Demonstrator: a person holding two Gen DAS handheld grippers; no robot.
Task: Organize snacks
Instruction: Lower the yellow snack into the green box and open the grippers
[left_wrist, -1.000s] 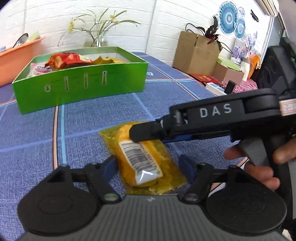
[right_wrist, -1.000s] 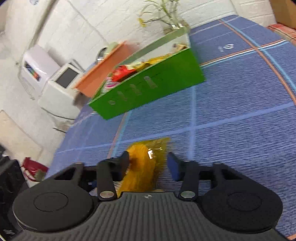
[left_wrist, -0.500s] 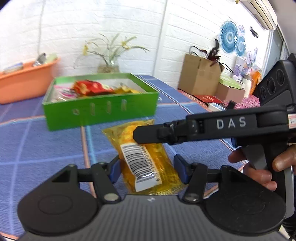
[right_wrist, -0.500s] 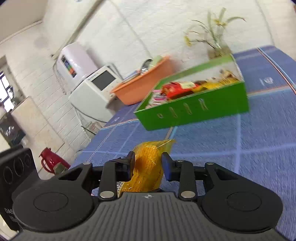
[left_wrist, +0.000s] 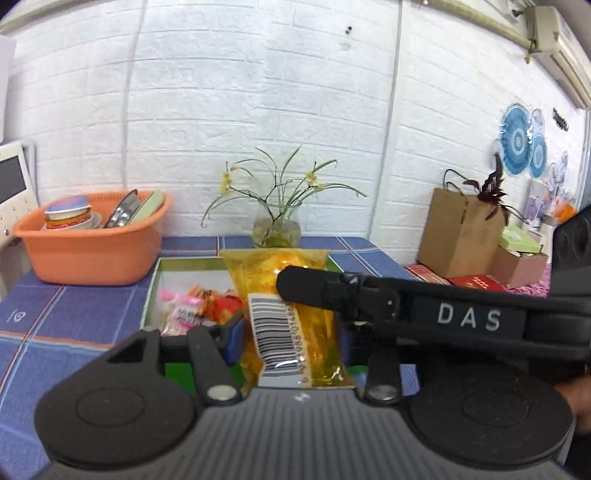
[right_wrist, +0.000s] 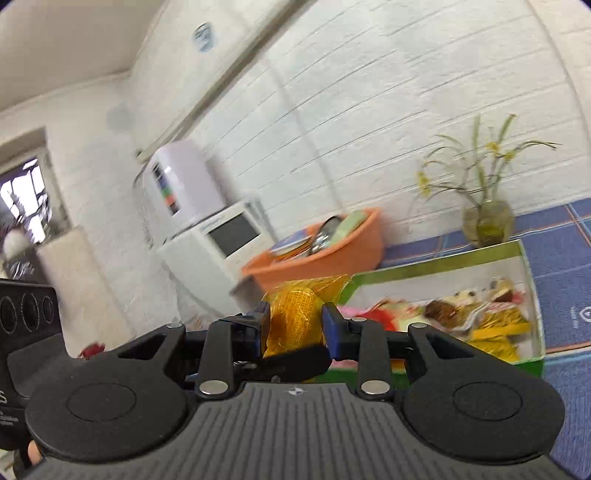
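Blue table (left_wrist: 66, 310), white brick wall behind. Orange basin (left_wrist: 92, 251) far left; green box (right_wrist: 532, 295) of snacks just in front of me. My right gripper (right_wrist: 295, 325) is clenched on the yellow snack packet (left_wrist: 291, 317), held off the table above the box's near edge. My left gripper (left_wrist: 290, 341) brackets the packet; cannot tell whether it pinches.

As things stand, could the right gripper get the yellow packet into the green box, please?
Probably yes: the right gripper holds the yellow packet raised near the open-topped green box, with nothing visible between them.
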